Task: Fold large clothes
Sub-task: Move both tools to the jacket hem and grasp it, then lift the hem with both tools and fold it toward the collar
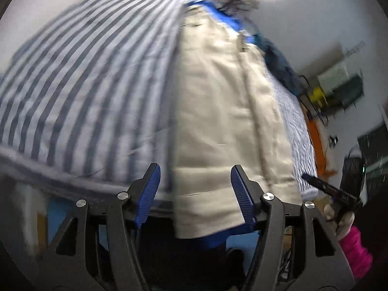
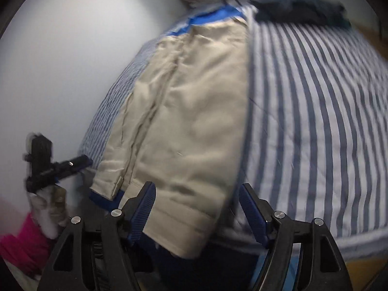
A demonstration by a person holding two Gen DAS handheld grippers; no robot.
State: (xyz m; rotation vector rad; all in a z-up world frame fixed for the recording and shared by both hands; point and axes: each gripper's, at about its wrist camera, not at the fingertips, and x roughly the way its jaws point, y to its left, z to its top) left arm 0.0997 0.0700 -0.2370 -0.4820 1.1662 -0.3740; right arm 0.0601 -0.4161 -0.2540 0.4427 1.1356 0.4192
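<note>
Beige garment folded long on the striped bed, both claws apart

Beige garment (image 1: 218,111) lies as a long folded strip on a blue-and-white striped bedcover (image 1: 84,84) in the left wrist view, with a blue lining edge (image 1: 218,12) showing at its far end. Its near hem hangs just over the bed's edge, between the fingers of the left gripper (image 1: 195,194). That claw stands apart, its blue ribbed pads clear of the cloth on both sides. To the right, the other gripper (image 1: 332,191) shows in a pale-gloved hand (image 1: 339,218) with a pink sleeve (image 1: 356,249). A dark bundle of cloth (image 1: 278,60) sits further up the bed. The picture is blurred.

From the right wrist view, the same garment (image 2: 189,126) runs away up the bedcover (image 2: 315,121), its near hem between the fingers of the right gripper (image 2: 197,203). These jaws are also spread wide and hold nothing. At the left, the left gripper (image 2: 70,166) is held by a gloved hand (image 2: 48,208) beside the garment's corner
</note>
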